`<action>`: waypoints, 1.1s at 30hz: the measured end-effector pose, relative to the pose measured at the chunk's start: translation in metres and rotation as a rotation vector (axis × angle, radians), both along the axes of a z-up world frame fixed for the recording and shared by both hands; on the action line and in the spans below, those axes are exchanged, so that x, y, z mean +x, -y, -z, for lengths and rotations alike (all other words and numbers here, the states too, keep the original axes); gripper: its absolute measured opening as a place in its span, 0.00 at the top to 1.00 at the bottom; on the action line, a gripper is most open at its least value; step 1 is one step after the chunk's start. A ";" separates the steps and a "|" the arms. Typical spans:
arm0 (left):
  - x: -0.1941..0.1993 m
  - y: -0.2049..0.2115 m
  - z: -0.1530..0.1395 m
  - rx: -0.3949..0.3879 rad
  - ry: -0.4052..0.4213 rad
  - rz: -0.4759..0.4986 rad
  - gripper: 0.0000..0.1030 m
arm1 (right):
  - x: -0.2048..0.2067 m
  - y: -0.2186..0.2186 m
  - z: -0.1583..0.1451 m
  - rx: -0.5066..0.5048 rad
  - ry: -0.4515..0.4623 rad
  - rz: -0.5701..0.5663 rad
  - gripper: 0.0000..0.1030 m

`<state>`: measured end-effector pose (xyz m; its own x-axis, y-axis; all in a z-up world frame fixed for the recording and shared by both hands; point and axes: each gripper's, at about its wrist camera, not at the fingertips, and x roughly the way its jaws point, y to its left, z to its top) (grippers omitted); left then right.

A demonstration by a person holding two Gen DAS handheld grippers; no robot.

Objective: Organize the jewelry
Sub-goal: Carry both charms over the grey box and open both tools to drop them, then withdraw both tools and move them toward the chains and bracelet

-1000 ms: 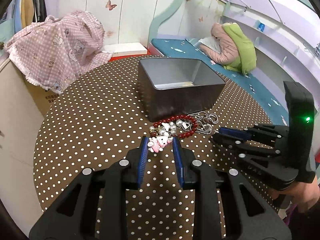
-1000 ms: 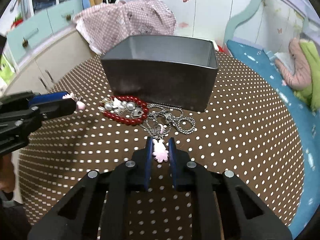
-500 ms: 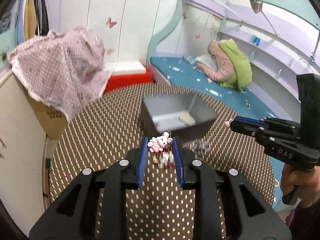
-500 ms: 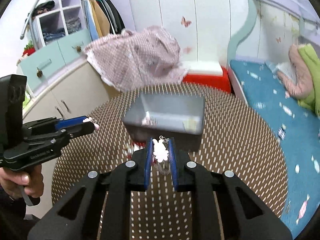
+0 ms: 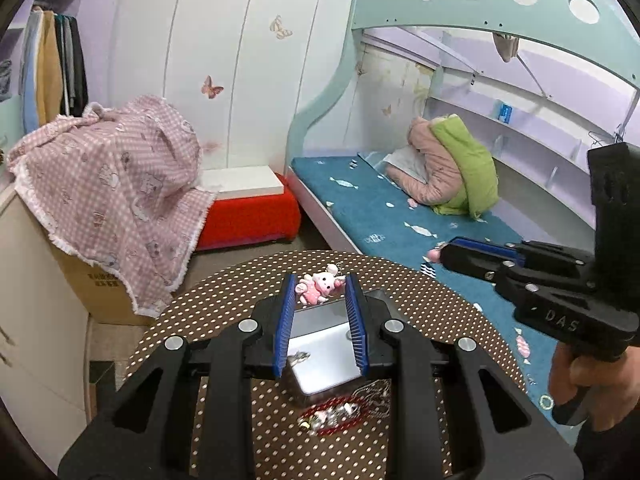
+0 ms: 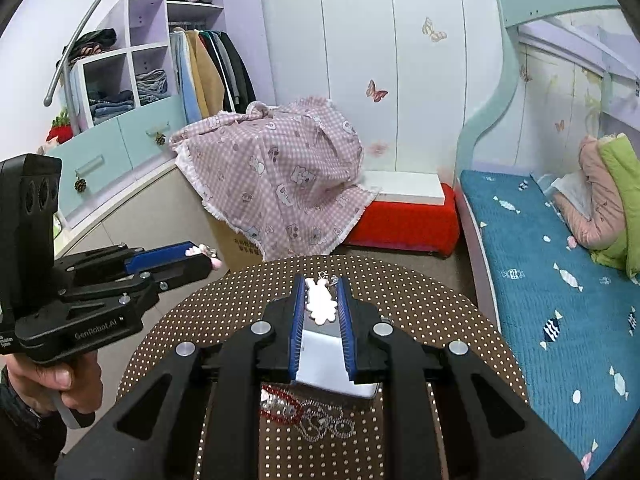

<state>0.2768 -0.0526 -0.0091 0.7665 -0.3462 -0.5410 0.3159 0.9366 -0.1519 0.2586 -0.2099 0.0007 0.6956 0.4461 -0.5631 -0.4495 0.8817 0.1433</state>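
Observation:
My left gripper (image 5: 320,284) is shut on a pink kitten charm (image 5: 318,288), held high above the open grey tin (image 5: 304,394). My right gripper (image 6: 320,292) is shut on a pale pink rabbit charm (image 6: 320,304), also well above the tin (image 6: 360,390). Each gripper shows in the other's view, the right gripper (image 5: 440,254) at the right and the left gripper (image 6: 200,256) at the left. A red bead bracelet (image 5: 332,416) and a silver chain (image 5: 376,396) lie on the table in front of the tin. The bracelet (image 6: 276,404) and chain (image 6: 324,420) also show in the right wrist view.
The round brown polka-dot table (image 5: 224,300) stands low below both grippers. Behind it are a cardboard box under a pink checked cloth (image 5: 116,184), a red bench (image 5: 248,216) and a bed with a blue cover (image 5: 384,216). A person's hand (image 6: 60,380) grips each handle.
Both grippers have risen from table level with their charms still held. The tin and the jewelry pile now sit far below them, and both views tilt up toward the room.

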 end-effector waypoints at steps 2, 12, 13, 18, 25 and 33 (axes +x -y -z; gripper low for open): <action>0.009 0.006 0.003 -0.004 -0.022 0.009 0.76 | 0.008 -0.001 0.005 -0.003 -0.022 -0.001 0.86; 0.040 0.027 0.041 0.008 -0.151 0.031 0.74 | 0.036 -0.011 0.049 -0.033 -0.173 -0.012 0.84; 0.040 0.027 0.042 0.009 -0.155 0.024 0.71 | 0.037 -0.010 0.051 -0.033 -0.183 -0.005 0.82; 0.037 0.018 0.040 0.021 -0.126 -0.024 0.27 | 0.035 0.000 0.052 -0.018 -0.178 0.027 0.46; 0.017 0.002 0.024 0.055 -0.038 -0.135 0.06 | 0.021 0.012 0.037 0.001 -0.096 0.109 0.07; -0.027 -0.005 -0.006 0.151 0.108 -0.262 0.05 | -0.006 0.009 0.017 0.004 -0.011 0.183 0.07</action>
